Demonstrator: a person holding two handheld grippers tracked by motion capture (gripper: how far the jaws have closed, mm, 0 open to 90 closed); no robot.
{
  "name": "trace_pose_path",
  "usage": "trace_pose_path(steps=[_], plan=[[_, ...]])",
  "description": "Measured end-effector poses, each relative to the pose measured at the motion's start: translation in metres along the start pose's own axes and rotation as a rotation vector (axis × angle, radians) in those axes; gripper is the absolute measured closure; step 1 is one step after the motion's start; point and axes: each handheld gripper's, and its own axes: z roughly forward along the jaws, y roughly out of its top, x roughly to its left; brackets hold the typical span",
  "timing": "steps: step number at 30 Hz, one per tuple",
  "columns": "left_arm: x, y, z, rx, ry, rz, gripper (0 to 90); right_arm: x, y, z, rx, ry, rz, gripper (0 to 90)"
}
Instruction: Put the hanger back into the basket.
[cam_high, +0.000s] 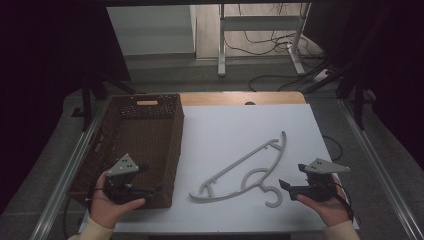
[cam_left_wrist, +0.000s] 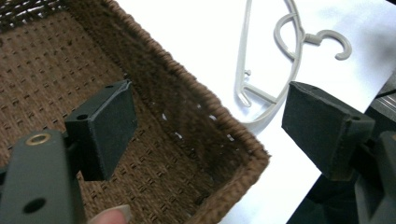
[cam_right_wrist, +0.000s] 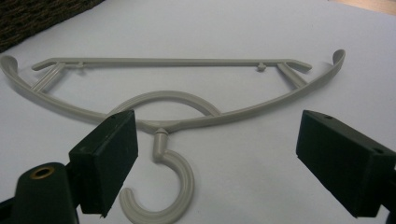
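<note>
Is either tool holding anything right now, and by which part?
Nothing is held. The left tool and right tool are both open; the grey plastic hanger lies untouched on the white table.

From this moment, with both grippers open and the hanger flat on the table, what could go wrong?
1. The hanger lies flat and thin, so the right gripper may slip off its hook or scrape the table.
2. The hanger looks long beside the basket, so an end might catch the rim.
</note>
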Motion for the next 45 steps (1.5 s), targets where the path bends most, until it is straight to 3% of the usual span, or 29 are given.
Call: trace_pose_path(steps=[12,17,20,31,45], plan=[[-0.024,0.020,0.016,0.036,-0.054,0.067,17.9,0.000,0.000,0.001,0.005,0.006,0.000,12.7],[-0.036,0.032,0.030,0.050,-0.080,0.101,18.5,-0.001,0.000,0.002,0.011,0.006,0.000,12.7],[-0.045,0.036,0.043,0.087,-0.102,0.134,18.8,-0.001,-0.001,0.003,0.020,0.004,-0.001,12.7],[-0.060,0.042,0.070,0.140,-0.153,0.176,19.2,-0.001,-0.002,0.004,0.029,0.004,0.003,12.7],[-0.070,0.052,0.094,0.158,-0.225,0.221,20.5,-0.001,-0.003,0.006,0.038,0.007,0.001,12.7]])
